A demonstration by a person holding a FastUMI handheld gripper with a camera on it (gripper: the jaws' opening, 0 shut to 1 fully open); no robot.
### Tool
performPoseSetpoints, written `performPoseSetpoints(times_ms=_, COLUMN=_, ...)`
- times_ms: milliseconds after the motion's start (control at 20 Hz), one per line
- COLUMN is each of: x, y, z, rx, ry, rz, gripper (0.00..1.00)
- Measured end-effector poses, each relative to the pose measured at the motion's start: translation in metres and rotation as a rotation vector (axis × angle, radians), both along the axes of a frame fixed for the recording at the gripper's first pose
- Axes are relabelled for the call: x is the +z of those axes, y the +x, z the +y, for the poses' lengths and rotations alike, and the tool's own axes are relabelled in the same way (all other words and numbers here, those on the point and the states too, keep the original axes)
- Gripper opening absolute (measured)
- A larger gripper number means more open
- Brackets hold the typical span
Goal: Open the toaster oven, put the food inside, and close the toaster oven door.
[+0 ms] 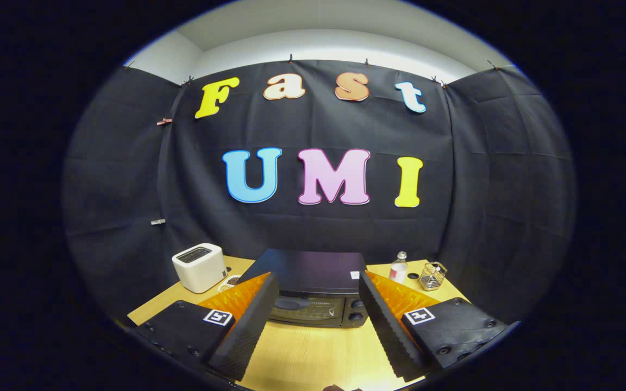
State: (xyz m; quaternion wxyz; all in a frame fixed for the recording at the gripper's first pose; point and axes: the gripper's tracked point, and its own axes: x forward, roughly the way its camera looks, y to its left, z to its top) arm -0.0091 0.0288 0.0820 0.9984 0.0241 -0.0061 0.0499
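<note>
A black toaster oven (313, 288) stands on the wooden table (313, 353), just ahead of my fingers and seen from above its front. Its glass door looks shut, with two knobs (355, 310) on the right of the front. My gripper (318, 326) is open, its two black ribbed fingers (248, 331) spread wide on either side of the oven's front, nothing between them but bare table. No food item can be made out.
A white pop-up toaster (200, 266) sits to the left of the oven, with a small patterned disc (230, 282) beside it. To the right stand a small clear bottle (398, 269) and a wire basket (432, 276). Black cloth walls close the booth behind.
</note>
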Motion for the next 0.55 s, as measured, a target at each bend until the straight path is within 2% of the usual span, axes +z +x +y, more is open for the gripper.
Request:
performPoseSetpoints(times_ms=200, x=-0.001, y=-0.004, z=-0.033, rx=-0.085, ry=-0.008, rz=-0.009, gripper=0.98)
performPoseSetpoints(times_ms=550, x=0.004, y=0.0, z=-0.023, rx=-0.062, ry=0.004, rz=-0.024, gripper=0.98)
